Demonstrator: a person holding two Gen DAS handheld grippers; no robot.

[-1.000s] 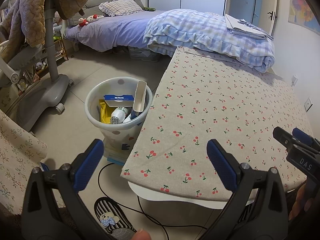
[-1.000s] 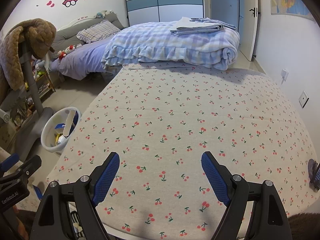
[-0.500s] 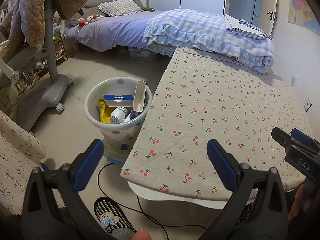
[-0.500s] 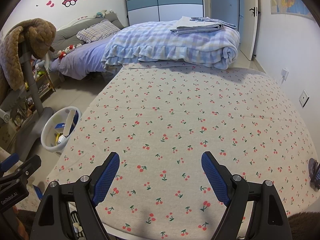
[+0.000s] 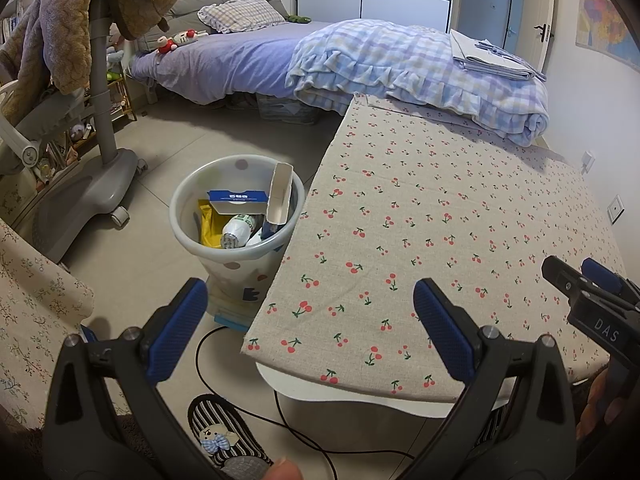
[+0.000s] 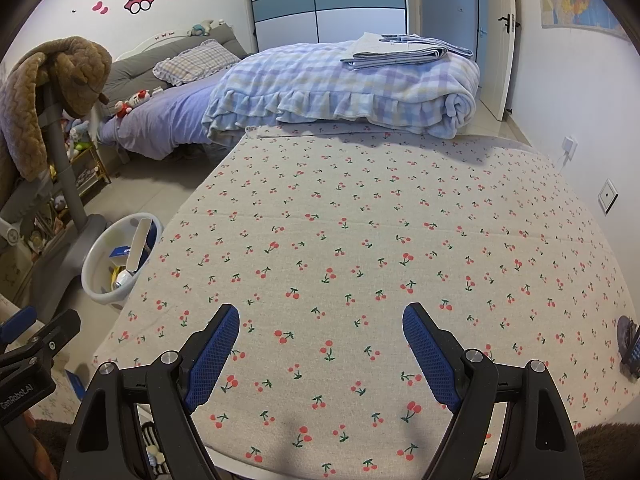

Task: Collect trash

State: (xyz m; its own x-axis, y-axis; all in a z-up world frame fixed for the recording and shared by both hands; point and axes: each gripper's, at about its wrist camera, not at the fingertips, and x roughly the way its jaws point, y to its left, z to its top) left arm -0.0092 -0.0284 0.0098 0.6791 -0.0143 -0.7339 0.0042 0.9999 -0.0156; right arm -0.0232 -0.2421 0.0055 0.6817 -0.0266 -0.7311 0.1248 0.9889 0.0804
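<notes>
A white dotted trash bin (image 5: 188, 236) stands on the floor at the left edge of the table, also in the right wrist view (image 6: 98, 280). It holds a blue-and-white box (image 5: 236, 199), a white carton (image 5: 280, 192), a yellow wrapper (image 5: 208, 226) and a small bottle (image 5: 236, 232). My left gripper (image 5: 310, 328) is open and empty, held over the table's near left corner. My right gripper (image 6: 320, 344) is open and empty above the cherry-print tablecloth (image 6: 380, 248); it also shows at the right of the left wrist view (image 5: 588, 284).
A bed with a rolled plaid blanket (image 6: 344, 84) lies behind the table. A grey stand draped with a brown blanket (image 5: 100, 92) stands left of the bin. A striped slipper (image 5: 224, 432) and a black cable (image 5: 288, 428) lie on the floor below.
</notes>
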